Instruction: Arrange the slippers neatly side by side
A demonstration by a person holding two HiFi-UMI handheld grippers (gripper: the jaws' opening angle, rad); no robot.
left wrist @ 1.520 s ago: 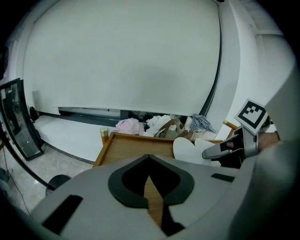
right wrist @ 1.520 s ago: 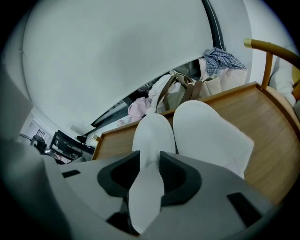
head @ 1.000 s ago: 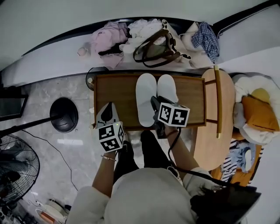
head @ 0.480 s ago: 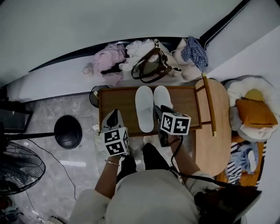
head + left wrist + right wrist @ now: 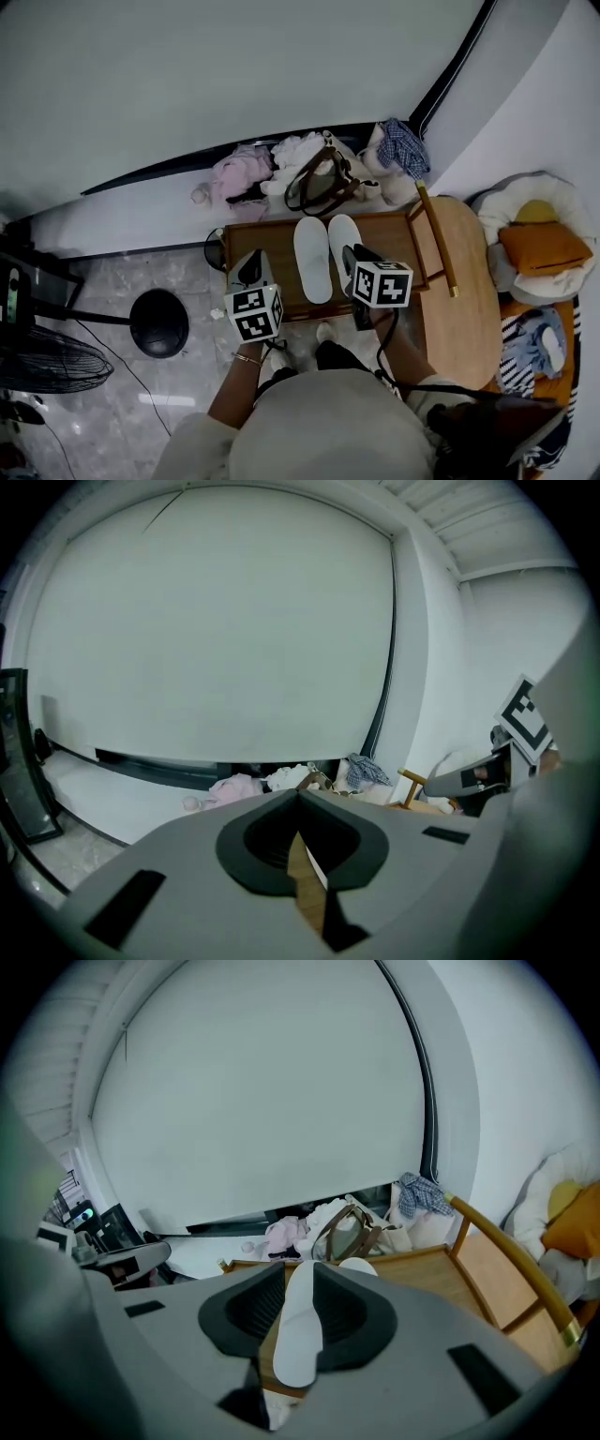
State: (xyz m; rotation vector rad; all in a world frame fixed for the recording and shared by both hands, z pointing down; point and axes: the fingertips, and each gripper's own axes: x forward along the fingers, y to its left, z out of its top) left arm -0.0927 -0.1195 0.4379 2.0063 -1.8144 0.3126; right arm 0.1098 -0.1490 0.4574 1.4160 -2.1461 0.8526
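The wooden worktop [image 5: 267, 246] fills the middle of the head view. At its 3 o'clock sits a round white padded bed [image 5: 489, 208] with an orange cushion [image 5: 544, 248] in it. At its 12 o'clock, on the ledge, a brown handbag [image 5: 323, 183] stands among heaped clothes. Its mouth gapes, but what it holds cannot be made out.

On the worktop's 3 o'clock half lie both white slippers, the left slipper [image 5: 312, 261] and the right slipper [image 5: 343, 236]. Their toes point to 12 o'clock and their long sides are close or touching. The left one's heel reaches nearer 6 o'clock, so the pair looks all but arranged.

They look light, thin-soled and soft. I judge one would flop if pinched at the toe and would slide readily on smooth wood. The heel rim or the sole's side edge is the better hold, and a nudge may serve as well.

The right tongs [image 5: 358, 258] hang over the edge at 6 o'clock of the right slipper. Their jaws have just been closing to a moderate gap, with nothing gripped; the slipper only shows through it. The left tongs [image 5: 251, 269], at 9 o'clock of the pair, are drawn tip to tip and empty.
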